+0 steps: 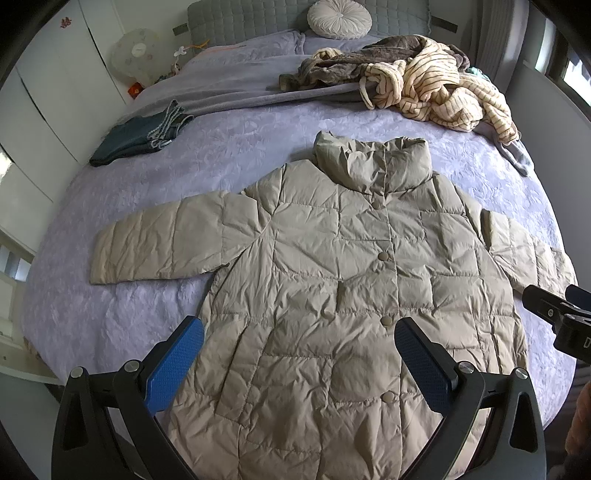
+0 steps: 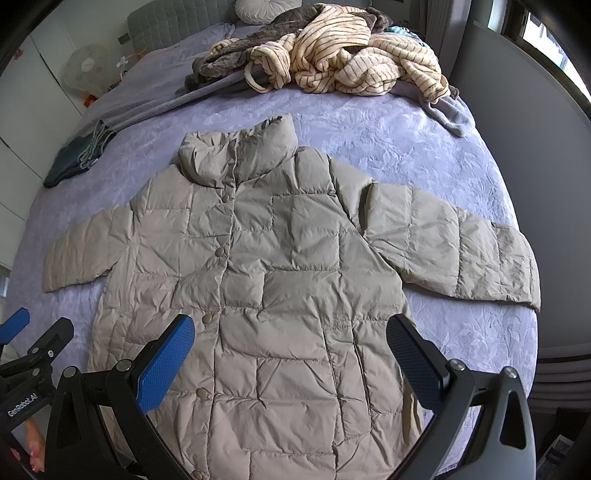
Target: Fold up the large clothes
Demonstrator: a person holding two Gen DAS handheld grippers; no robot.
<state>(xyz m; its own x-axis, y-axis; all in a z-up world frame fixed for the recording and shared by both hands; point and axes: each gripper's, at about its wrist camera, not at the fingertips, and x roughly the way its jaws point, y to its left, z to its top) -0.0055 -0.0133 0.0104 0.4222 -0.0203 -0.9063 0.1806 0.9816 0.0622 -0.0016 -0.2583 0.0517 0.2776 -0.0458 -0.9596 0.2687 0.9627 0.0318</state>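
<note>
My quilted beige puffer coat (image 1: 332,277) lies flat, sleeves spread, on the embossed lavender bed (image 1: 122,314). My left tongs (image 1: 299,354) and right tongs (image 2: 291,350) hover above it, blue ribbed pads spread wide, gripping nothing.

You see the jacket (image 1: 332,277) lying flat on the bed (image 1: 110,314), front up, collar toward the headboard (image 1: 236,18), sleeves spread to either side. Behind the collar, to the right, a heap of clothes (image 1: 424,81) rests on the bed. Folded jeans (image 1: 136,136) lie at the left edge. A round cushion (image 1: 339,18) leans against the headboard.
</note>
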